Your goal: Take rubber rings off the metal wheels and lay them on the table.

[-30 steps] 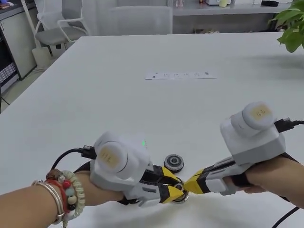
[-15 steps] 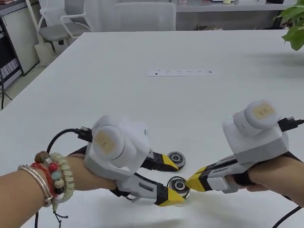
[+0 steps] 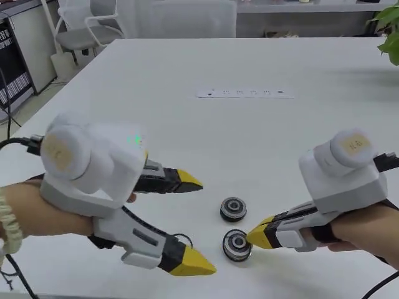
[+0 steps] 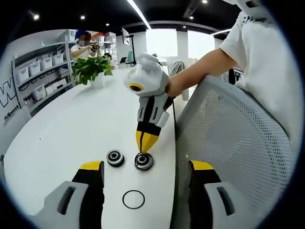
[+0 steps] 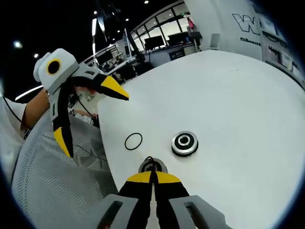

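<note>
Rubber ring (image 4: 123,199) lies flat, thin, black; left tongs (image 3: 206,226) spread, right tongs (image 3: 252,237) pressed together.

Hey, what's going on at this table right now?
A person is working two handheld claws over two metal wheels. The right claw, shut, has its tip at the nearer wheel; the other wheel sits just beyond. The left claw hangs open above one rubber ring lying loose on the table.
</note>
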